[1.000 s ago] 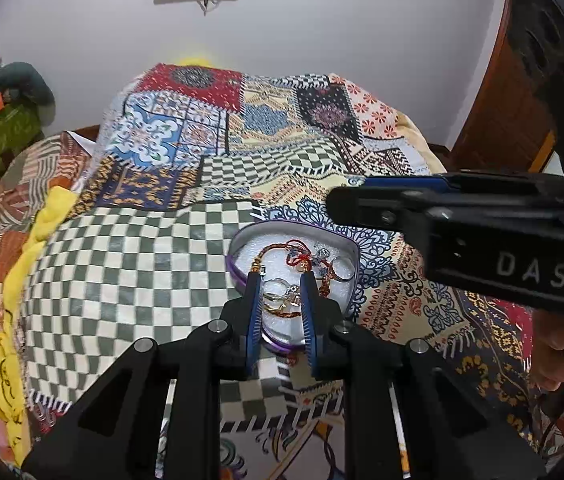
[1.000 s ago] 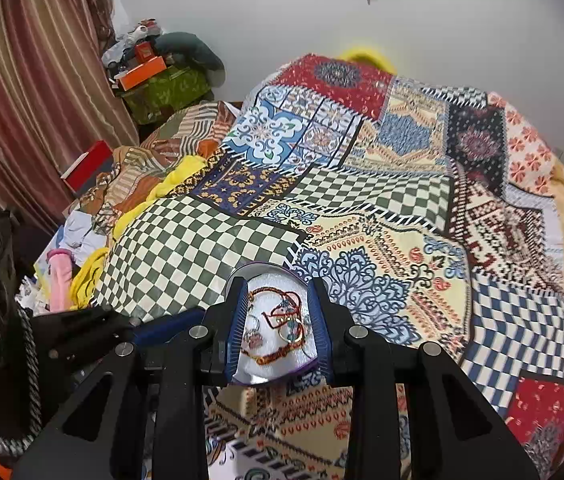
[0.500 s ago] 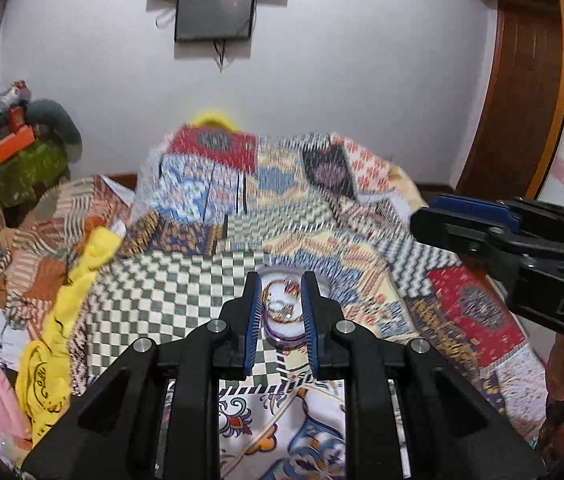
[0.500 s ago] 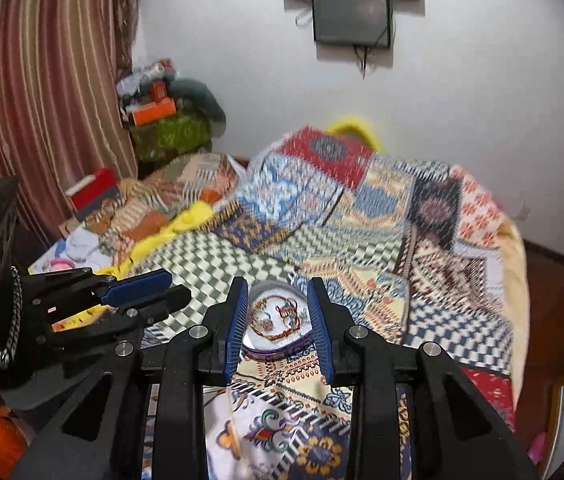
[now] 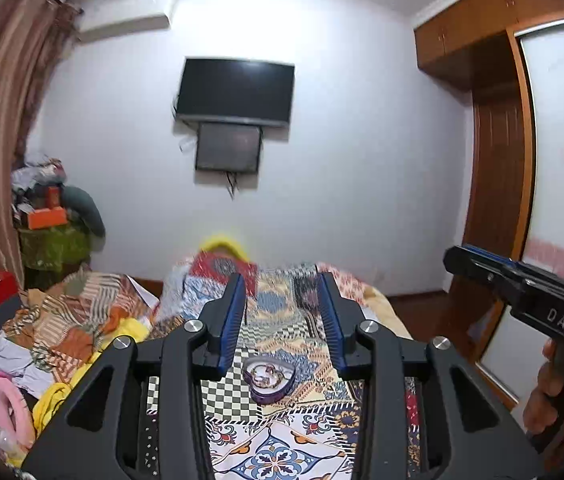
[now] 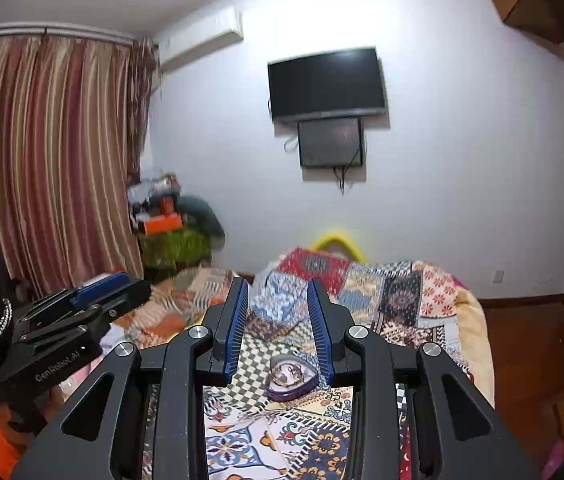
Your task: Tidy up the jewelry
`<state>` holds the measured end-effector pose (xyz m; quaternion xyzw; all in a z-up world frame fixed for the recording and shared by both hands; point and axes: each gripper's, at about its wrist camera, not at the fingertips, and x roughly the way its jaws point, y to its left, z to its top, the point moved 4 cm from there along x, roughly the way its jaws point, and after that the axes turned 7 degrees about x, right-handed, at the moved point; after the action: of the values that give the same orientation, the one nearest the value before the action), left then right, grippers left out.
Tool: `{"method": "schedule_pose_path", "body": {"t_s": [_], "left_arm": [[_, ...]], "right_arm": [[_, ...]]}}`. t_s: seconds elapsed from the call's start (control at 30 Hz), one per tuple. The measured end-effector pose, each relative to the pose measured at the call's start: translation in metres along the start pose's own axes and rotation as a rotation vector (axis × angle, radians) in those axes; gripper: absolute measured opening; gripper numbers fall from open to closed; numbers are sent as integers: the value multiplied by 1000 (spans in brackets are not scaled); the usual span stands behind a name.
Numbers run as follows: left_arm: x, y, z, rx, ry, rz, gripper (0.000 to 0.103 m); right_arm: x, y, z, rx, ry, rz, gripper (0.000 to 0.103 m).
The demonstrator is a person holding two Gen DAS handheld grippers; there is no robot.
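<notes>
A purple heart-shaped box [image 5: 268,378] holding rings and bracelets lies on the patchwork bedspread [image 5: 282,452]; it also shows in the right wrist view [image 6: 292,377]. My left gripper [image 5: 281,280] is open and empty, raised well above and behind the box. My right gripper [image 6: 278,285] is open and empty, also held high and back from the box. The right gripper shows at the right edge of the left wrist view [image 5: 522,292]; the left gripper shows at the left of the right wrist view [image 6: 82,312].
A television [image 5: 236,94] hangs on the far wall. Piled clothes and boxes [image 5: 42,340] lie left of the bed. A striped curtain [image 6: 42,160] is at the left and a wooden wardrobe [image 5: 502,160] at the right.
Both grippers have pulled up and back from the heart-shaped box, which now looks small and far. The left jaws have opened wider.
</notes>
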<state>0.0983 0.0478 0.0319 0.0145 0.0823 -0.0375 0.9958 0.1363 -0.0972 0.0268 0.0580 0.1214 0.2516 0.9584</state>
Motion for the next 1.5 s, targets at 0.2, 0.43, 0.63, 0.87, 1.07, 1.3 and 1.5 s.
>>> {"method": "schedule_pose_path", "body": {"t_s": [0.2,0.43,0.63,0.87,1.07,1.3,1.5], "left_arm": [[-30,-5,-4,0,-48,77,76],[-37,-1,-13,-25,-25,111,92],[-45,-5,-15,-18,-21,119,92],[-42,-5,-18,-12,-14,121,92],[-41,-7,-20,-4,-6,117,92],[-39,-8,-22,-1,1,106,92],[-37,-9,-24,-1,9,100,92]], "right_arm": [[-19,10,-10,-18,-64,-67,57],[-26,17,-14,-22,-88,-141,95],[-28,11,-13,0,-84,-142,97],[-42,11,-23,-6,-80,-142,97],[-46,10,-25,-7,-72,-142,97],[-47,7,-26,3,-57,-144,97],[-47,4,-25,15,-50,-143,97]]}}
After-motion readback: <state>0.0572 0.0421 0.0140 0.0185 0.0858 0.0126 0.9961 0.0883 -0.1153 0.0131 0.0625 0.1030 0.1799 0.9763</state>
